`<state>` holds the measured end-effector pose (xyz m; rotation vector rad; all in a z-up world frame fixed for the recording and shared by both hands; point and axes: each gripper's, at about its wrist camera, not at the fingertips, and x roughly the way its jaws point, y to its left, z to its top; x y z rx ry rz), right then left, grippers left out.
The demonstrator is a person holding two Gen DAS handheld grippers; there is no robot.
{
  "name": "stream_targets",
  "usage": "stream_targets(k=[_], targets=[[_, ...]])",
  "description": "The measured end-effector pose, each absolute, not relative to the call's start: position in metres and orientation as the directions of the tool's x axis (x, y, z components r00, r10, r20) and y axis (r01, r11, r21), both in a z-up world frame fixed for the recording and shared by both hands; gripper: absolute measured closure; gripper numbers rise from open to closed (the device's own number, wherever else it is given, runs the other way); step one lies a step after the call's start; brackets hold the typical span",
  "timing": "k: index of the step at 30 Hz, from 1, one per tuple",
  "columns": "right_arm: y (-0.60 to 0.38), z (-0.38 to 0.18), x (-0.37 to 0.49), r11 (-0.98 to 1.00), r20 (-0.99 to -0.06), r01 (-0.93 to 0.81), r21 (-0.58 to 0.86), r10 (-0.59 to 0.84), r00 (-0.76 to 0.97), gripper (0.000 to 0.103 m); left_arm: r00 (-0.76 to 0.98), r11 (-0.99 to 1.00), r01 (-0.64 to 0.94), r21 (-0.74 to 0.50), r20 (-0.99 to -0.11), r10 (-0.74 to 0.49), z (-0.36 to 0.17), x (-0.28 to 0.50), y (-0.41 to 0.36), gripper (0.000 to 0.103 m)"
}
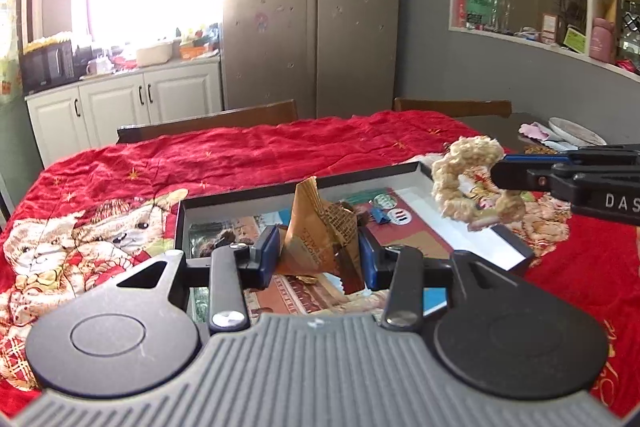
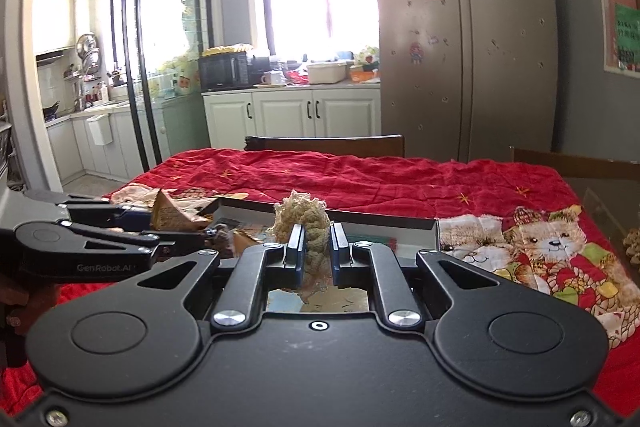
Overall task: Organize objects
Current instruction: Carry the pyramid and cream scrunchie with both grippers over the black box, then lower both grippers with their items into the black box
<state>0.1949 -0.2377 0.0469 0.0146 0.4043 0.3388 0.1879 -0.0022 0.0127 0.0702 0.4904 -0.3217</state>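
My left gripper [image 1: 318,255] is shut on a crumpled brown paper packet [image 1: 320,227] and holds it over a shallow black-rimmed box [image 1: 280,191] on the red blanket. My right gripper [image 2: 318,253] is shut on a cream crocheted ring [image 2: 306,223] and holds it above the box's rim [image 2: 332,215]. In the left wrist view the right gripper [image 1: 496,173] comes in from the right with the crocheted ring [image 1: 468,175] hanging over the box's far right corner. The box holds cards, round badges [image 1: 394,209] and a blue clip.
A red teddy-bear blanket [image 1: 260,155] covers the table. Two wooden chair backs [image 1: 240,119] stand at the far edge. A plate [image 1: 576,131] and cloth lie on the bare table part at far right. Another crocheted piece [image 2: 633,241] lies at the right edge.
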Motion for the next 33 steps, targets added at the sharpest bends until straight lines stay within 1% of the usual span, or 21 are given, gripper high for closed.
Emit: stream_targets(k=[7,12,27,33], targets=[[-0.244,0.029,0.229,0.942,-0.417,-0.296,0.157,0.335,0.845,0.091,0.814,0.957,0.290,-0.016,-0.521,-0.256,-0.007,0.207,0.003,0.058],[-0.244,0.010,0.247,0.936,-0.448,-0.287,0.201,0.349,0.823,0.091,0.808,0.962,0.271,-0.033,-0.536,-0.246,-0.016,0.214,0.010,0.058],[-0.240,-0.026,0.272,0.937,-0.501,-0.255,0.236,0.343,0.794,0.091,0.797,0.968,0.246,-0.042,-0.560,-0.227,-0.033,0.227,0.017,0.058],[-0.241,-0.032,0.276,0.939,-0.507,-0.245,0.240,0.336,0.794,0.091,0.794,0.970,0.240,-0.047,-0.566,-0.224,-0.037,0.231,0.018,0.058]])
